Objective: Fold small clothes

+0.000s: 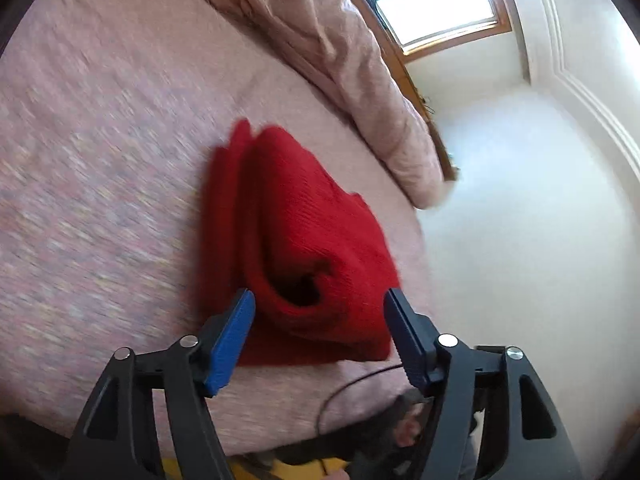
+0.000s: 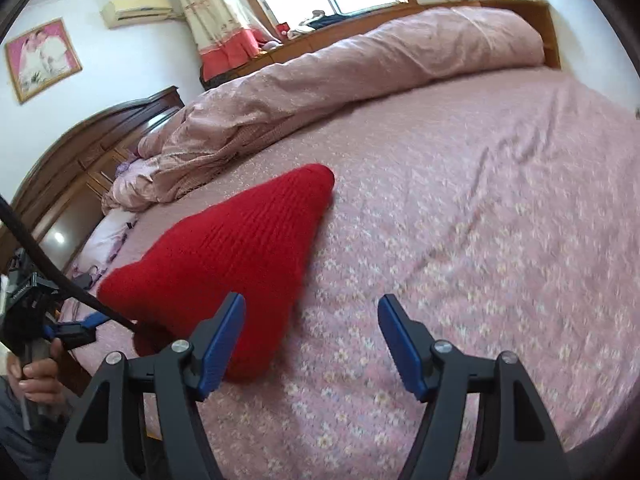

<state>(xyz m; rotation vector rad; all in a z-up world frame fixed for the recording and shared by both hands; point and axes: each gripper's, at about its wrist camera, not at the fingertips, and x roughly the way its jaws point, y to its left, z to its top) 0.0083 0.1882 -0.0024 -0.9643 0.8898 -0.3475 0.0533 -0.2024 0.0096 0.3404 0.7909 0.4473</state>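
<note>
Red knit, thick and springy: the hat point(image 1: 296, 240) lies folded on the pink bed sheet point(image 1: 100, 160), near the bed's close edge, with the rumpled quilt point(image 2: 360, 72) well behind it. The left hand-held gripper point(image 1: 320, 304) hangs over the hat's open brim, its blue pads spread to either side of the rolled edge and pressing on nothing. In the right wrist view the hat shows as a plump wedge, its tip pointing toward the quilt. The right hand-held gripper point(image 2: 312, 316) is likewise spread and empty, its left pad just in front of the wedge's near edge, the rest of it over bare sheet.

The fold looks made, or nearly so, and both tools seem to be letting go. To finish well, I would lift straight clear so no pad snags the loops. The bulging brim may spring open; a light press flat would settle it.
</note>
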